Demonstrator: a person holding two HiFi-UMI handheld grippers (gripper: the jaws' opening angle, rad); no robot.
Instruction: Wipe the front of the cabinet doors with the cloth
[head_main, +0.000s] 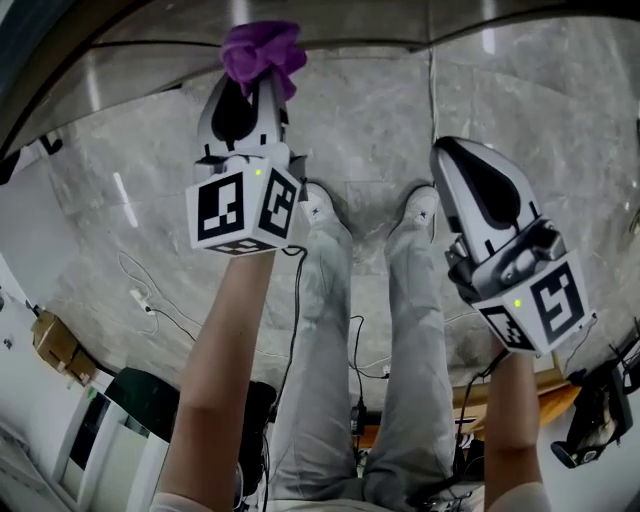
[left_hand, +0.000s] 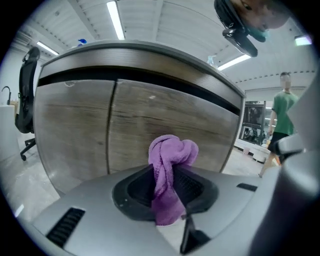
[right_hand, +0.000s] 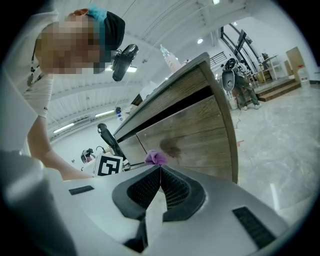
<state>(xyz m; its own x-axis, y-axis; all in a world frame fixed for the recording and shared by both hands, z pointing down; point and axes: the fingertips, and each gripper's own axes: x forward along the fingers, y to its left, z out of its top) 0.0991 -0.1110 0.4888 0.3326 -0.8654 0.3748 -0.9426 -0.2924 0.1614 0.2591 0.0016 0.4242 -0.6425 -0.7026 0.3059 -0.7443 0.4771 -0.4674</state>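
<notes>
1. Closest to the lens, the left gripper (left_hand: 167, 192) has its jaws clamped on a bunched purple cloth (left_hand: 170, 160). The cloth stands up out of the jaws toward the cabinet (left_hand: 150, 117).
2. The right gripper (right_hand: 160, 172) is held off to one side of the cabinet. Its jaws are pressed together with nothing between them.
3. In the head view, the person's legs (head_main: 325, 330) and white shoes (head_main: 318, 205) stand on a marbled floor (head_main: 150, 170) in front of the cabinet. Both forearms reach toward it.
4. The cloth sits before the cabinet's wood-grain doors, on the door right of the seam between them. Whether it touches the wood cannot be told.
5. In the right gripper view, the cloth lies just beside a dark patch (right_hand: 170, 146) on that door.
6. Beyond the cabinet, a black office chair (left_hand: 26, 90) stands to its left. A person in a green shirt (left_hand: 283, 107) stands well off to its right.
</notes>
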